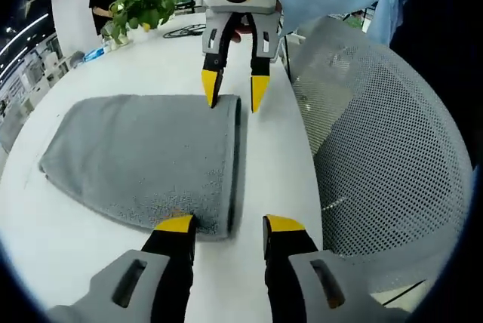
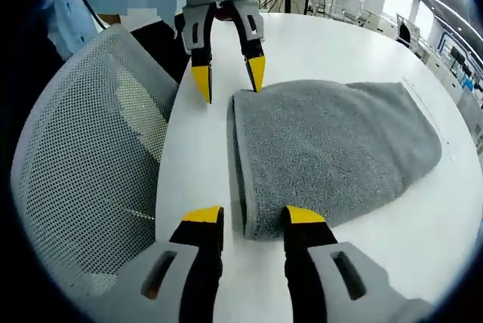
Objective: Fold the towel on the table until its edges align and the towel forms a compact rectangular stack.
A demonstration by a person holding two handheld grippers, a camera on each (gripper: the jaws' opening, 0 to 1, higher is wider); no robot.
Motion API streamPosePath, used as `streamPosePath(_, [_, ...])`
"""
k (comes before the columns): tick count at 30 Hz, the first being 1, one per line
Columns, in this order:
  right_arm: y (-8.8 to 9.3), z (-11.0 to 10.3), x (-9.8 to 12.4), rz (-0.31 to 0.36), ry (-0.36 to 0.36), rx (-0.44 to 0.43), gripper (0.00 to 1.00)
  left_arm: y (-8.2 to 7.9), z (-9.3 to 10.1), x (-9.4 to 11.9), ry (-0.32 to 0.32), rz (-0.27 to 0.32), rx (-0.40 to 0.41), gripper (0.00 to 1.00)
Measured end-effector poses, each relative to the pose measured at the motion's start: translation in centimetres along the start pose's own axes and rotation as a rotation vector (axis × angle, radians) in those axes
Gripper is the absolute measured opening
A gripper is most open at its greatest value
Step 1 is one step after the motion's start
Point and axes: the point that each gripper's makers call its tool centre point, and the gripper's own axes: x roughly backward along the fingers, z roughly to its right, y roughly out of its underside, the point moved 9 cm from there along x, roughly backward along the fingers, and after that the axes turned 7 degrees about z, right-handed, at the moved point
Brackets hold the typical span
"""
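A grey towel (image 1: 151, 157) lies folded on the white table (image 1: 90, 263), its thick layered edge running along the side nearest the chair. In the left gripper view my left gripper (image 1: 230, 225) is open, straddling the towel's near corner, with one yellow tip on the cloth. At the far corner of the same edge my right gripper (image 1: 235, 89) stands open, tips pointing down. In the right gripper view the towel (image 2: 332, 142) spreads to the right. My right gripper (image 2: 253, 217) is open around its near corner. The left gripper (image 2: 229, 78) is open at the other end.
A grey mesh chair (image 1: 385, 157) (image 2: 83, 157) stands tight against the table edge beside the towel. A potted green plant (image 1: 139, 6) and a black cable (image 1: 181, 32) sit at the table's far side, where a person stands. Bare tabletop (image 2: 317, 44) surrounds the towel.
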Motion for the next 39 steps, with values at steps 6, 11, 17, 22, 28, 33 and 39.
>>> streamPosePath(6, [0.2, 0.3, 0.0, 0.001, -0.003, 0.007, 0.27, 0.1, -0.4, -0.3, 0.010, -0.018, -0.009, 0.34])
streamPosePath(11, [0.3, 0.4, -0.2, -0.015, -0.007, 0.046, 0.24, -0.1, -0.7, -0.4, 0.022, -0.035, -0.017, 0.31])
streamPosePath(17, [0.2, 0.5, -0.2, -0.022, -0.009, 0.066, 0.22, 0.2, -1.2, -0.6, 0.031, -0.046, -0.029, 0.29])
streamPosePath(22, [0.4, 0.7, -0.1, -0.016, -0.012, 0.069, 0.19, 0.3, -1.3, -0.7, 0.033, -0.050, -0.039, 0.27])
streamPosePath(28, [0.6, 0.6, -0.1, -0.020, -0.017, 0.119, 0.18, 0.5, -1.6, -0.6, 0.020, -0.049, -0.072, 0.21])
streamPosePath(33, [0.7, 0.7, -0.2, -0.017, -0.021, 0.151, 0.17, 0.6, -1.7, -0.6, 0.023, -0.047, -0.074, 0.21])
streamPosePath(39, [0.5, 0.9, -0.3, -0.023, 0.002, 0.152, 0.10, 0.9, -2.0, -0.5, -0.004, -0.022, -0.040, 0.16])
